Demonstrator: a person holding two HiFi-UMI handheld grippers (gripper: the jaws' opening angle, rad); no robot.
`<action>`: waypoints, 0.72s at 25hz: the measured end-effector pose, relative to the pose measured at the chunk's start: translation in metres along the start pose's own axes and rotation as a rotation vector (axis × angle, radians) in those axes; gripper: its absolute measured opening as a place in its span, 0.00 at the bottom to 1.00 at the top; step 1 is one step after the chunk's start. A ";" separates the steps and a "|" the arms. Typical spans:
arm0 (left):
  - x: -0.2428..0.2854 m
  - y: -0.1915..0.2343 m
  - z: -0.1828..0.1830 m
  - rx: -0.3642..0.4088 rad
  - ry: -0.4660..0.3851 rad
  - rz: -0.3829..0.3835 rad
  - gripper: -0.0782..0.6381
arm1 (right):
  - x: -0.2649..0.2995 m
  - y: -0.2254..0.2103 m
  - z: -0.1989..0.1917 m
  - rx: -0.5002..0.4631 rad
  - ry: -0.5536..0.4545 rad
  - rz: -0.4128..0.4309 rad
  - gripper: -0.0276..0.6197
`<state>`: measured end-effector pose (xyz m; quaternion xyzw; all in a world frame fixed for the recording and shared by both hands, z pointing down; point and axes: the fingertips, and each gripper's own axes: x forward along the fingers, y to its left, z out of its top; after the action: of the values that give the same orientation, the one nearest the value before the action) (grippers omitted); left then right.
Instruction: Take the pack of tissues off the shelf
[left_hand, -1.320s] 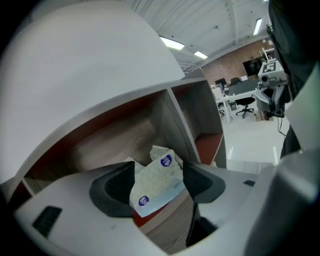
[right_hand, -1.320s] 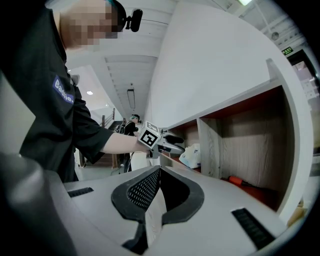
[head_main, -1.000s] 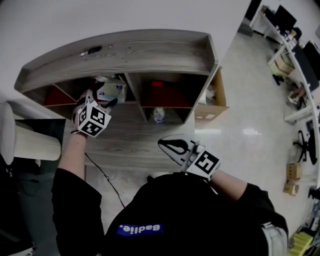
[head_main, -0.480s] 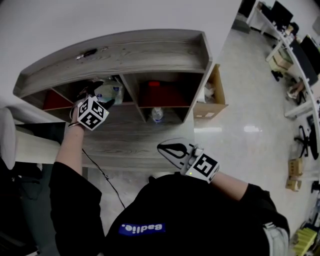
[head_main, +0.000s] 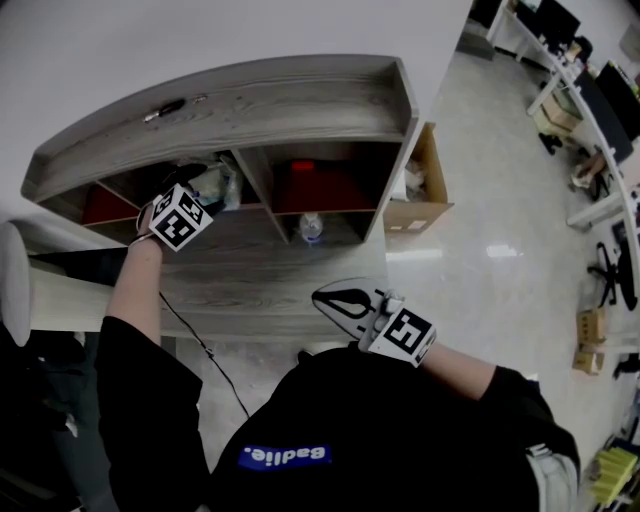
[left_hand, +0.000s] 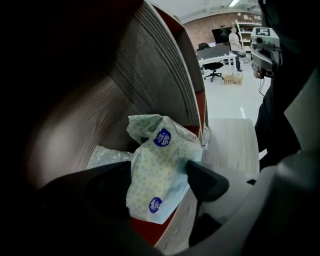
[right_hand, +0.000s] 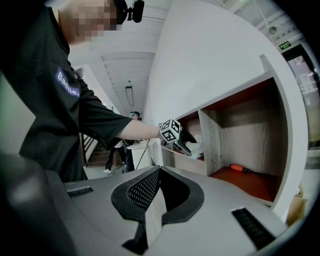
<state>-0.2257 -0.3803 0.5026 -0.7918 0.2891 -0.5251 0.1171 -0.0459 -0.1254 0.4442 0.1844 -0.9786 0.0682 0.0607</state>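
The pack of tissues (left_hand: 160, 175), pale green with blue round labels, leans in the left cubby of the wooden shelf (head_main: 300, 100). It shows in the head view as a light bundle (head_main: 212, 185). My left gripper (left_hand: 161, 186) reaches into that cubby, open wide, with the pack between its jaws. Both black fingers (left_hand: 205, 180) lie right at the pack's sides without squeezing it. In the head view the left gripper (head_main: 198, 197) is at the cubby mouth. My right gripper (head_main: 335, 297) hangs shut over the desk front, holding nothing (right_hand: 157, 172).
A clear plastic bag (left_hand: 105, 155) lies behind the pack. The middle cubby holds a small water bottle (head_main: 312, 228) and a red item (head_main: 303, 167). A cardboard box (head_main: 415, 190) stands right of the shelf. A wooden desk (head_main: 250, 285) runs below.
My left gripper has moved up from the desk and deeper into the left cubby, round the pack. The right gripper has stayed where it was.
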 end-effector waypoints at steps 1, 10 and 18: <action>0.000 0.000 0.000 -0.014 0.001 -0.016 0.60 | 0.000 0.000 0.000 0.002 0.000 -0.002 0.09; -0.003 -0.008 0.001 -0.089 -0.010 -0.113 0.47 | 0.004 0.001 -0.002 0.003 0.011 0.004 0.09; 0.000 -0.023 0.001 -0.009 0.015 -0.134 0.28 | 0.005 0.006 -0.002 -0.004 0.014 0.022 0.09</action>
<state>-0.2173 -0.3615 0.5140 -0.8061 0.2388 -0.5361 0.0758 -0.0527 -0.1215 0.4465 0.1729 -0.9803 0.0681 0.0674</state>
